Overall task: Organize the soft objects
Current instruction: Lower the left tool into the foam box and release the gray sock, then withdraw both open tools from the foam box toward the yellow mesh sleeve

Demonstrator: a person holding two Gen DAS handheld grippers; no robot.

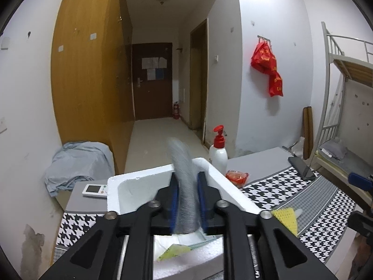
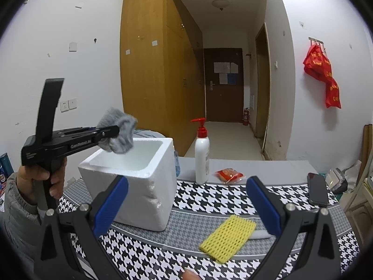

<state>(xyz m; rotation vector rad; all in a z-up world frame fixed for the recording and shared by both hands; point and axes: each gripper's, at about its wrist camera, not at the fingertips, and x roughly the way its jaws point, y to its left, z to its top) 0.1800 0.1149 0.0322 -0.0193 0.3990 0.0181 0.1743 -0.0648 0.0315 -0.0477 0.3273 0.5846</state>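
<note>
A grey knitted cloth (image 1: pixel 185 198) stands between the blue pads of my left gripper (image 1: pixel 188 176) and fills the gap, touching both pads. Its top is blurred. In the right wrist view a hand holds the left gripper (image 2: pixel 116 129) with the grey cloth (image 2: pixel 119 131) over the open white foam box (image 2: pixel 139 186). Inside the foam box (image 1: pixel 130 182) lies something yellow-green (image 1: pixel 173 250). My right gripper (image 2: pixel 186 184) is open above the houndstooth tablecloth, with nothing between its fingers. A yellow foam net (image 2: pixel 228 238) lies on the cloth just ahead of it, also visible in the left wrist view as the yellow net (image 1: pixel 288 219).
A white pump bottle (image 2: pixel 201 158) and a red snack packet (image 2: pixel 229 175) stand behind the box. A black phone (image 2: pixel 317 189) lies at the table's right. A remote (image 1: pixel 94 190) lies left of the box. Blue-grey fabric (image 1: pixel 77 163) is draped beyond the table's left end.
</note>
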